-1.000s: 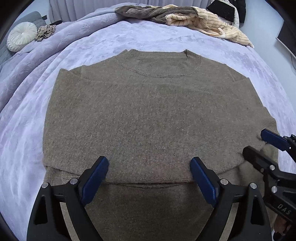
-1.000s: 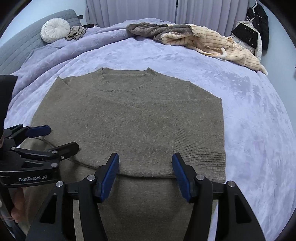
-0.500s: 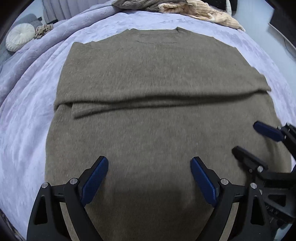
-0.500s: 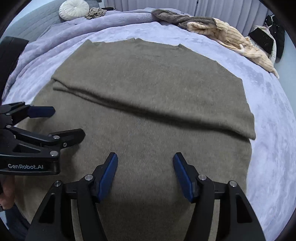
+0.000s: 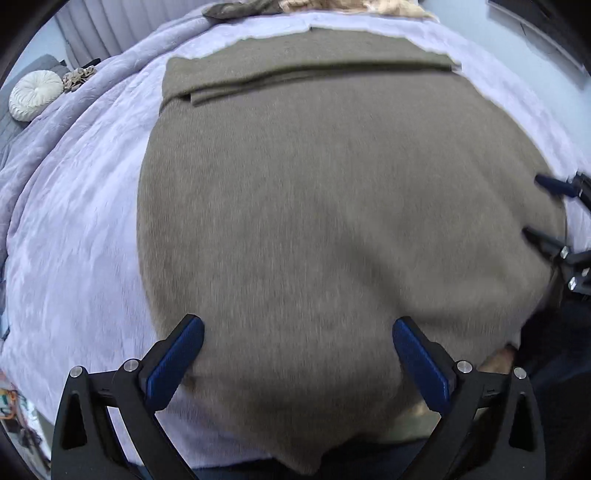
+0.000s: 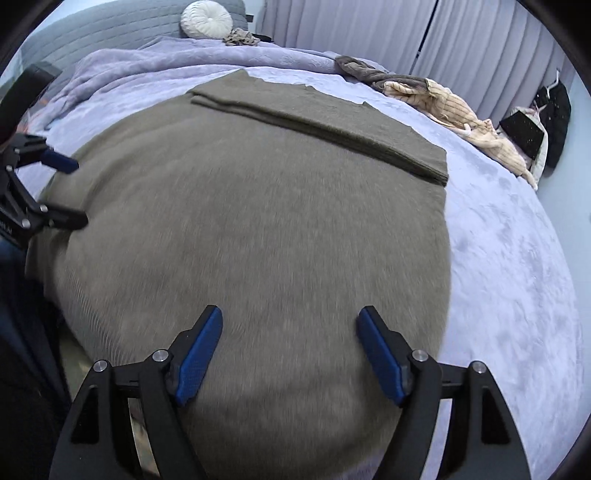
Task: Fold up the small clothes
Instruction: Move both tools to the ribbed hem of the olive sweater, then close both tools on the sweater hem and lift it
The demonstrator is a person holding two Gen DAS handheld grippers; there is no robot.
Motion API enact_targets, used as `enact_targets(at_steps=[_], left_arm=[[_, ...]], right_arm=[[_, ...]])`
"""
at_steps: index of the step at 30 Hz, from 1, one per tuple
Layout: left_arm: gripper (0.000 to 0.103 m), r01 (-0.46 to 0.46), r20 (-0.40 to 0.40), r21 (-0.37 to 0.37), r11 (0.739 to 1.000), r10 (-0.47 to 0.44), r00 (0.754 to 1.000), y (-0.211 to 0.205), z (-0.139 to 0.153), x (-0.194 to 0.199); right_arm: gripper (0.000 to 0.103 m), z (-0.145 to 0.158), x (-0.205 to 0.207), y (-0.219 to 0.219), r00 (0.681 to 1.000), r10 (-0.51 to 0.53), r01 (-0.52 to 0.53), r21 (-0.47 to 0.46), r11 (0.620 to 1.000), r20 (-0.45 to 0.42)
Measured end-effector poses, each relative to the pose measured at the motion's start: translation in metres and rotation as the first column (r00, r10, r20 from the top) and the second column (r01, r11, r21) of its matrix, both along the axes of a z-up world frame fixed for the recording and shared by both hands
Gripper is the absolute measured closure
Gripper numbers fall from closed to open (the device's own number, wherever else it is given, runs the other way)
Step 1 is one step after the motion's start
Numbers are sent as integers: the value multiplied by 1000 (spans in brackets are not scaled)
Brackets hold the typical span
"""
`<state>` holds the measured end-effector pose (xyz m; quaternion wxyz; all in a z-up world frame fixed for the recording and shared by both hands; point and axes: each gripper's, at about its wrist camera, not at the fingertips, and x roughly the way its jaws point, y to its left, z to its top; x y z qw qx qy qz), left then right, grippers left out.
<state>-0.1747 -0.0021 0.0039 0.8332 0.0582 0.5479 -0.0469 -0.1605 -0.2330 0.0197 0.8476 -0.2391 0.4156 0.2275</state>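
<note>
An olive-brown knit sweater [image 5: 314,184] [image 6: 258,203] lies flat on the lavender bedspread [image 5: 74,184]. Its far part is folded over into a band [image 5: 295,70] [image 6: 314,122]. My left gripper [image 5: 297,325] [image 6: 75,192] hovers over the sweater's near left part. Its jaws are opening, and only flat fabric lies below the gap. My right gripper [image 6: 290,314] [image 5: 545,210] hangs over the near right part, its jaws opening too and its pads clear of the cloth. The near hem hangs over the bed's edge and is partly hidden behind the fingers.
A heap of cream and brown clothes [image 6: 443,99] [image 5: 332,3] lies at the bed's far side. A round white cushion [image 5: 35,94] [image 6: 207,18] sits by the grey headboard. A black bag [image 6: 524,133] hangs at the far right. Bare bedspread [image 6: 517,258] flanks the sweater.
Both grippers have drawn back from the folded band toward the sweater's near hem, so the fold now looks far away. Both pairs of jaws stand wider.
</note>
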Motion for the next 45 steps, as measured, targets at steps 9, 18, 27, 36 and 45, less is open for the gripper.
enact_targets(at_steps=[9,18,27,36,45], left_arm=[[0,-45,88,-82,996,53,995,-19,27,29],[0,-58,11,-50,997,59,998,-6,5,-3],[0,-129,-67,-182,975,119,991,41,-1,-48],[0,-154,-190,-497,854,66,980,58,-16,-41],[52,-104,-133,-436,894,51,990,36,-6,-19]], right_arm=[[24,24,8,60,997,79,-79,80,994,8],[23,-6,-15,39,991,133,-133,7,991,-12],[23,10,-37,-9,999,29,-31,-49,998,-36],[24,-4,-9,-75,948,-182,235,185,954,-262],[53,-12,-6,-69,940,-112,219,322,921,-321]])
